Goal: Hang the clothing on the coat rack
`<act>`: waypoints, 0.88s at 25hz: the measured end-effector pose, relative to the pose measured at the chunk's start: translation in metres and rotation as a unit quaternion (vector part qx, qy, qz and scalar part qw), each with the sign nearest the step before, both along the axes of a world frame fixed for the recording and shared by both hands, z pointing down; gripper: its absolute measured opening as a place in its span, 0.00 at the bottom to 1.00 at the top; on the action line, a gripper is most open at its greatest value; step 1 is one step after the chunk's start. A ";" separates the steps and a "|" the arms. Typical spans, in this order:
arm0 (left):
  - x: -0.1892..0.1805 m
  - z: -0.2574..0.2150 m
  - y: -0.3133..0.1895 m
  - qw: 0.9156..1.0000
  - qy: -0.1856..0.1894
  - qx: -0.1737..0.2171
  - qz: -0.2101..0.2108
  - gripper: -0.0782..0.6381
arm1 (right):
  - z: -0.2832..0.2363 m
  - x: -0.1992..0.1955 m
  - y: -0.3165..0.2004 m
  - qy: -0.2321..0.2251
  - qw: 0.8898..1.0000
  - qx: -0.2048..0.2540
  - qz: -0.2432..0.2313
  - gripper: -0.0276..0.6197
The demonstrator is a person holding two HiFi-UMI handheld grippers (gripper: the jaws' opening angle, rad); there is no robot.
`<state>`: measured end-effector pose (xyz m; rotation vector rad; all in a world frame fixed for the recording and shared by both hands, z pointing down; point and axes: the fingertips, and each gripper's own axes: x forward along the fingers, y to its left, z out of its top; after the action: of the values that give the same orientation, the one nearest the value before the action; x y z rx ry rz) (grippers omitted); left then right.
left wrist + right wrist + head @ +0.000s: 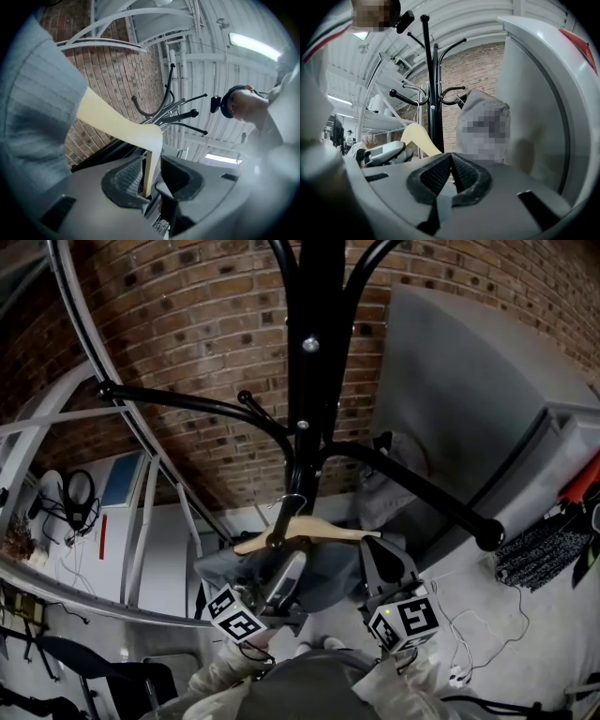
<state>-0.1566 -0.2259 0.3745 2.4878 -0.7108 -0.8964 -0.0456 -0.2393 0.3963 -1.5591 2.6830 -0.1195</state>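
Clothing (328, 568), the grey piece: where is it hanging just now?

— It is draping over the pale wooden hanger (309, 532), close against the black pole of the coat rack (314, 381), just above both sets of tongs. The wire hook (289, 502) is reaching up beside one of the lower curved arms, but I am not managing to tell whether it is seated over that arm.

And the tongs, what are they doing?

— The left tongs (152, 180) are standing wide apart, with the thin edge of the hanger running between the pads (126, 178) but not being squeezed. The right tongs (451, 171) are pressing their jaws together near the hanger's right end. I am seeing nothing clearly caught between them.

What are you worrying about from here?

— If the hook is only leaning on the arm, I am judging that the hanger could slip off and drop the clothing. The wood sitting between the open left jaws is also risking a snag as they back away. A tug from the right side could tilt the hanger and let the cloth slide off.

Is any writing showing?

— No brand or label is reading clearly. The marker cubes (234, 615) are carrying only black-and-white squares.
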 end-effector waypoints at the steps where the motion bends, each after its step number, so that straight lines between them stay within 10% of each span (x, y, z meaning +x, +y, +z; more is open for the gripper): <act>1: -0.001 0.002 0.002 1.000 -0.009 0.000 -0.004 0.28 | 0.001 -0.002 0.001 -0.002 1.000 -0.001 -0.001 0.08; 22: -0.023 0.036 0.046 0.985 -0.155 0.015 -0.068 0.19 | 0.016 -0.046 0.039 -0.017 0.999 -0.015 -0.023 0.08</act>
<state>-0.1795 -0.1798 0.4100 2.6621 -0.9858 -0.5704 -0.0918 -0.2008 0.4126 -1.4893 2.7050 -0.1861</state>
